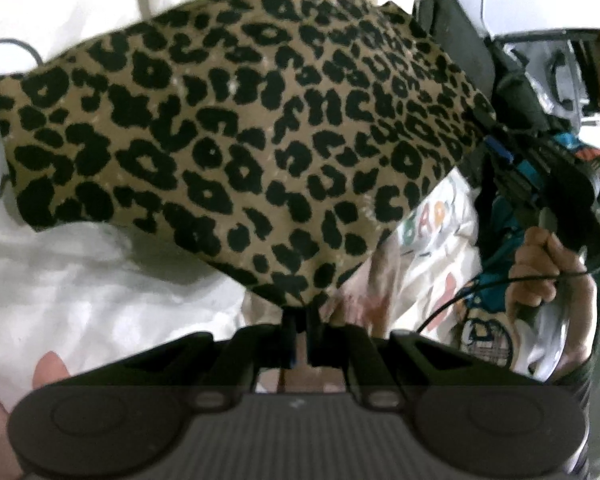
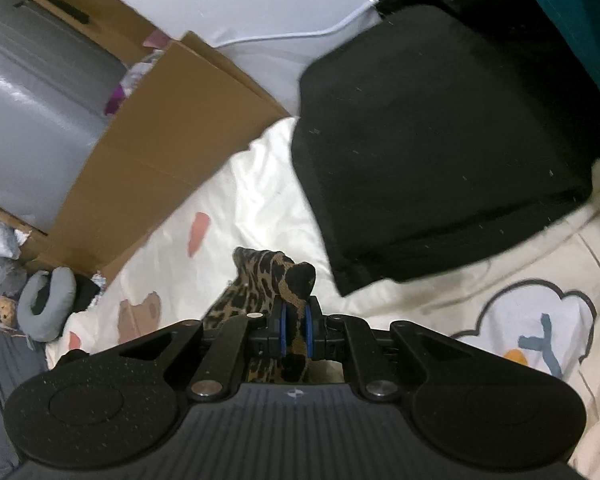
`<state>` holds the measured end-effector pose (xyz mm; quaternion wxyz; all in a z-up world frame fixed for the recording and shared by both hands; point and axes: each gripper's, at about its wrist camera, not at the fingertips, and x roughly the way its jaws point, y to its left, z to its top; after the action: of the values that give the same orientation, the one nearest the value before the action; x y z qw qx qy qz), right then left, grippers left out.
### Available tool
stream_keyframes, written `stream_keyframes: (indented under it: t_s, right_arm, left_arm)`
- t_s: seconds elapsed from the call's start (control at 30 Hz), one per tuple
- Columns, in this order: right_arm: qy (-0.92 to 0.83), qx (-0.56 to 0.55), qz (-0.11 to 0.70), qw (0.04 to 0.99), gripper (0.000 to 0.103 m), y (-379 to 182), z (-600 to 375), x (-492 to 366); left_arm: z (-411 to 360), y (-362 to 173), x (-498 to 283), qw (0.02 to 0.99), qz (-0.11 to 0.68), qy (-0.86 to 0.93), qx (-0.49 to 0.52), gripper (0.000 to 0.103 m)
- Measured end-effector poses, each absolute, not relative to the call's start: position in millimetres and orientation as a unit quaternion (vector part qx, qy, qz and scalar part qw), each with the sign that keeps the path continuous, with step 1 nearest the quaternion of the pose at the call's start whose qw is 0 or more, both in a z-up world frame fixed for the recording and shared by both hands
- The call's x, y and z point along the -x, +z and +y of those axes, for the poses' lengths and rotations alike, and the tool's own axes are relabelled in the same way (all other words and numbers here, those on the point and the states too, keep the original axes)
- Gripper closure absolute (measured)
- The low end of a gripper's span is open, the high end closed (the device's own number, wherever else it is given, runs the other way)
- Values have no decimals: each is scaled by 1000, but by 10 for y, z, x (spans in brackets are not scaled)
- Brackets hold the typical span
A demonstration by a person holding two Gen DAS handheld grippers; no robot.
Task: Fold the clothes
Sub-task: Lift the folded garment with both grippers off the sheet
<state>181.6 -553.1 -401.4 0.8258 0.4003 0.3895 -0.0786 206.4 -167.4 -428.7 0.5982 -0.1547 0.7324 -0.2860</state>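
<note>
Leopard-print fabric sits pinched at both ends. Nearest in the left wrist view, the left gripper (image 1: 300, 324) has its jaws clenched on a bunched corner of the garment (image 1: 240, 120), which spreads away from it as a taut, lifted sheet above the bed (image 1: 80, 300). At the far corner of that sheet the right gripper (image 1: 496, 148) grips the other end, a hand (image 1: 548, 280) wrapped round its handle. In the right wrist view the same cloth (image 2: 276, 276) pokes up between the blue pads (image 2: 309, 332), jaws clamped on it, with the printed white bedding beyond and a folded black garment (image 2: 440, 152) lying farther off. A cardboard box (image 2: 160, 152) stands past the bed's edge.

The step in hand looks like carrying the held edge over to make a fold. To do it well, I would keep both grips firm and level, hold the span evenly stretched so no crease forms, and lower the corners together onto the bed.
</note>
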Motion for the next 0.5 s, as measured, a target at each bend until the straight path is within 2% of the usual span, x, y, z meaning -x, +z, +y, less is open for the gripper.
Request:
stream_keyframes:
  t_s: [0.17,0.2,0.23,0.27,0.37,0.5]
  right_arm:
    - [-98,-414,388,817,87,-4100,-5605,-1704]
    - [-102,-414,387,818,78,-4099,-5616,-1673]
    - [-105,-417,384,817,74,-4104,-5632,-1636]
    - [-108,-420,381,816,70,-4110,-5648,-1599]
    - [-113,-436,378,809,68,-4151,-5666,-1500]
    - [-108,-453,384,798,65,-4228,-5628,-1414]
  left_arm:
    - [-1698,-4272,-2004,588,748,-301,72,100]
    - [-1692,-4265,-2008,585,751,-301,59,99]
    - [-1683,-4241,-2029,587,750,-301,48,97]
    - [-1674,-4217,-2050,589,749,-302,37,94]
    - [-1710,-4097,-2147,598,737,-315,13,84]
    - [-1842,-3853,-2282,623,701,-345,-44,62]
